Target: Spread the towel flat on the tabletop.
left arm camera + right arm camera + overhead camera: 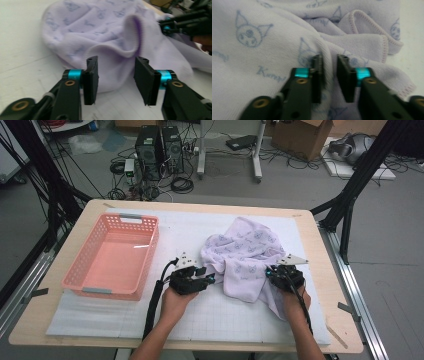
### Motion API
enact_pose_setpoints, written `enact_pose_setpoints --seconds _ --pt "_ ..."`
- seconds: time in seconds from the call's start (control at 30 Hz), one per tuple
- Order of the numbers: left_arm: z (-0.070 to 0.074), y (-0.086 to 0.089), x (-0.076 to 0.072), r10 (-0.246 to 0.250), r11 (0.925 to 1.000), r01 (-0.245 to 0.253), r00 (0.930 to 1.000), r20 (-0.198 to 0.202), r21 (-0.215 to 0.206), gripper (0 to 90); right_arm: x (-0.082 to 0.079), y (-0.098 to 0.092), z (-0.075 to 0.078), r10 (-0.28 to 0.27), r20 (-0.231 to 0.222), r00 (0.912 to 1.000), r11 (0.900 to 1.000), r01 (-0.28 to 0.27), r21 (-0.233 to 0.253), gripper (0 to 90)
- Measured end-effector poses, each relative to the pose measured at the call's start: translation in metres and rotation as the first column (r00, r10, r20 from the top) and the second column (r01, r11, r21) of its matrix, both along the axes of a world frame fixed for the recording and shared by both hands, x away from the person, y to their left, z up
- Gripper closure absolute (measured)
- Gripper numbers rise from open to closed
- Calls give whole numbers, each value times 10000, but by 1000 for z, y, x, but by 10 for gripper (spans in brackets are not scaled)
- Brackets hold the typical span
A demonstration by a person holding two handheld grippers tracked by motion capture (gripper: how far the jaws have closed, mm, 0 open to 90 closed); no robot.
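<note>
At the far left of my table sits the pink basket, standing on the white mat, well apart from the cloth.

Next, my left gripper, held low over the mat just at the left edge of the lilac towel. In the left gripper view my own jaws stand wide apart, nothing between them yet, and a rounded fold of the towel bulges right ahead of the tips, its lower edge lying on the mat between them. I can't tell whether the left jaw brushes the fabric. My other gripper shows at the upper right of that view, at the towel's far side.

The towel lies crumpled in the middle-right of the mat, printed with pale blue cat-like faces.

Over on the right, my right gripper sits on the towel's right-hand lower edge. In the right gripper view a raised ridge of the towel runs up between my jaws, which are drawn close in on either side of it, pinching the fold. A stitched hem curls beyond them, to the right.
</note>
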State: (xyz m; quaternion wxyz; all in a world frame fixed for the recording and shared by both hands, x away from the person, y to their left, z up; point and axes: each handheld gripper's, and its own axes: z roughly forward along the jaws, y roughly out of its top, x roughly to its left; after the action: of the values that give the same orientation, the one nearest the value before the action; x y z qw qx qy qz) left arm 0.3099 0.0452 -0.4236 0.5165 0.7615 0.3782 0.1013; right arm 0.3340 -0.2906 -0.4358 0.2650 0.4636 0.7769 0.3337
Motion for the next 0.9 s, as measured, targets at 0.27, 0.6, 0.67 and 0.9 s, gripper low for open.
enact_pose_setpoints --seconds 0.27,0.6,0.67,0.9 --pt "-24 -21 -15 -1373 9881 1419 9877 -749 599 662 -44 -34 20 -41 732 9973 9950 -33 1003 640" --pt "-28 -62 -14 -1420 9716 1502 9882 -568 1827 725 -82 -80 22 -846 804 9932 9850 712 1575 636" --pt "-26 -60 -15 -1419 9702 1544 9867 -786 1869 834 -82 -83 19 -895 664 9938 9835 777 1637 628" --pt "-17 -3 -39 -1191 9837 1341 9851 -1238 1202 844 -82 -79 9 -352 -427 9985 9874 414 1528 579"
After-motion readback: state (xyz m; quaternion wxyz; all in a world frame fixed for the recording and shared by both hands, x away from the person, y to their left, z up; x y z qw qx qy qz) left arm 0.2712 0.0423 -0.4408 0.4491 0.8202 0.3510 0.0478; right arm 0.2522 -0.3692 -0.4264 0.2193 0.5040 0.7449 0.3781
